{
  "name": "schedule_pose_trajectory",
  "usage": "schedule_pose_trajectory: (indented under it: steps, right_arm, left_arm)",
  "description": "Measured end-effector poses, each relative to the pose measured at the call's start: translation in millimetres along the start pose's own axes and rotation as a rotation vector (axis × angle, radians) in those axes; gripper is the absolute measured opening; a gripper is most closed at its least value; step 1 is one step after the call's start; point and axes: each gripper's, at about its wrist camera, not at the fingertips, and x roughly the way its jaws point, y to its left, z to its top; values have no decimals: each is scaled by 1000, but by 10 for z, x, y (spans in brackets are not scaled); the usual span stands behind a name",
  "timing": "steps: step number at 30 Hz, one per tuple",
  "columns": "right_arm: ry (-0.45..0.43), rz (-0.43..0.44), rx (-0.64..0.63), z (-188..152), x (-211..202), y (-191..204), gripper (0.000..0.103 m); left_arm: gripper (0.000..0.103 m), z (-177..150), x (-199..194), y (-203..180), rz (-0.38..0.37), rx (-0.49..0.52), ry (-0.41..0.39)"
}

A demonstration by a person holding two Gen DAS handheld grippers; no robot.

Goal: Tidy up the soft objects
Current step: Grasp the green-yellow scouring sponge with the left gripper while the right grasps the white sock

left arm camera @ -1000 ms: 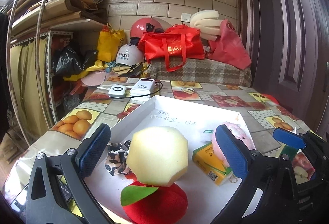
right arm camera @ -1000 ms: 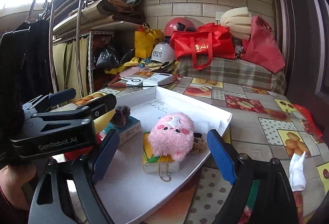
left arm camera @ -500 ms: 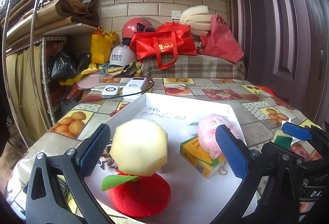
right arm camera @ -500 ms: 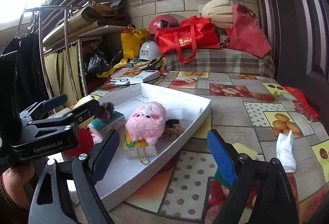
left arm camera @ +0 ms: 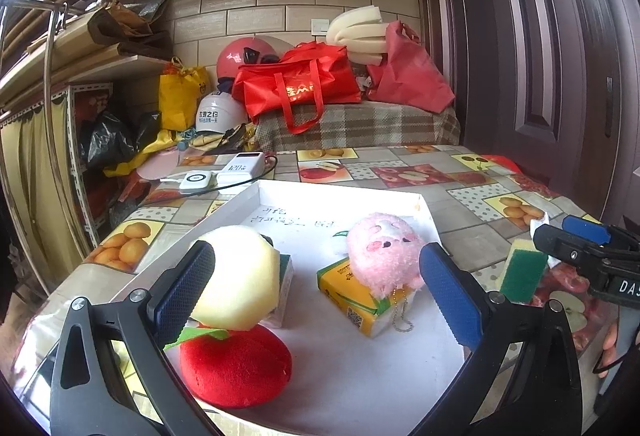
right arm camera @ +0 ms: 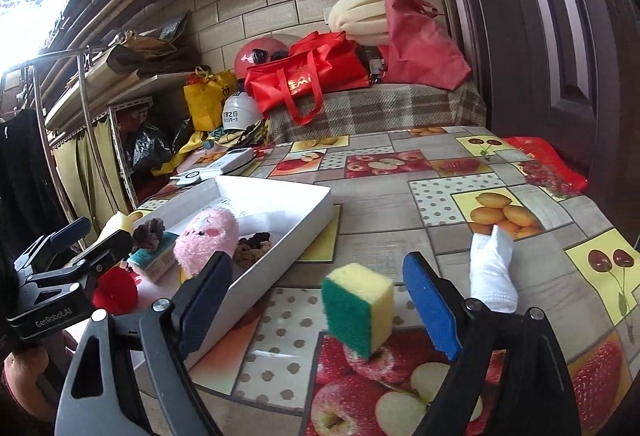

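A white tray (left arm camera: 348,196) holds a red plush apple (left arm camera: 236,368), a pale yellow sponge ball (left arm camera: 240,280) on top of it, a pink plush pig (left arm camera: 382,254) and a yellow carton (left arm camera: 352,296). My left gripper (left arm camera: 316,288) is open over the tray's near end, empty. In the right wrist view a green and yellow scrub sponge (right arm camera: 358,306) stands on the tablecloth to the right of the tray (right arm camera: 292,236), between the fingers of my open right gripper (right arm camera: 318,302). A white rolled cloth (right arm camera: 492,272) lies on the table further right.
Two white chargers (left arm camera: 224,172) lie behind the tray. Dark hair scrunchies (right arm camera: 252,246) and a teal box (right arm camera: 154,262) lie in the tray. Red bags (left arm camera: 300,88), helmets and foam are piled at the back. A dark door (left arm camera: 560,36) stands to the right.
My right gripper has swung right, off the tray, and now frames the scrub sponge on the tablecloth. My left gripper has drawn back a little and shifted view rightward over the tray.
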Motion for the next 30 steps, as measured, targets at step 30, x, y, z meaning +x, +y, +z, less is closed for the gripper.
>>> schedule_pose_trajectory:
  steps: [30]
  right_arm:
    - [403,-182,-35,65,687,-1165,87]
  left_arm:
    - [102,14,382,-1691,-342,303,182]
